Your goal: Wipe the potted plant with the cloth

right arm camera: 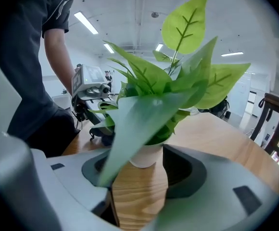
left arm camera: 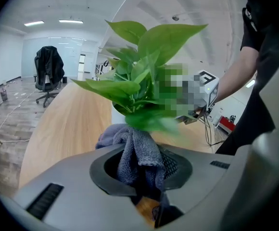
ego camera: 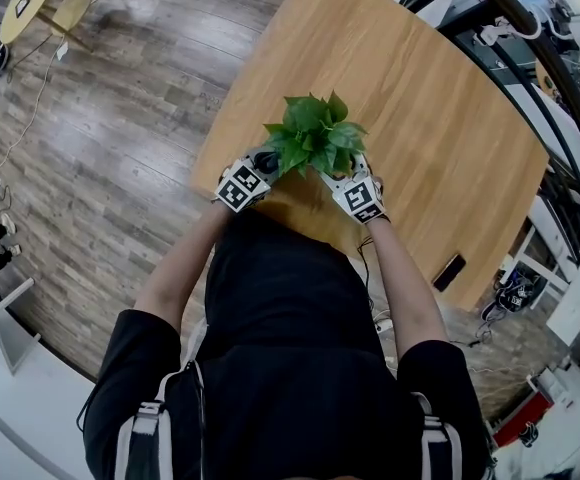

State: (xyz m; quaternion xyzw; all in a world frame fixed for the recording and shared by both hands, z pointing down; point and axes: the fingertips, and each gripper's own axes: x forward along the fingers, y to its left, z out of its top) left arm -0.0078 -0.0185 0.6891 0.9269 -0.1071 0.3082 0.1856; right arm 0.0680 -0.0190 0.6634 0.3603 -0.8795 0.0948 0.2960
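Cloth [left arm camera: 138, 150] sits pinched in left gripper [ego camera: 252, 174], jaws closed on it, beside plant [ego camera: 315, 135] leaves for wiping; right gripper [ego camera: 352, 186] jaws apart w/ pot [right arm camera: 144, 155] between tips (prob. steadying) on table [ego camera: 420, 98].

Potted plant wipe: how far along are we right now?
Done: the left gripper is shut on the cloth. In hand: the cloth sits just under the plant's lowest leaves, and the right gripper is open, jaws flanking the white pot. Left: wiping the leaves; I can't tell which are already wiped.
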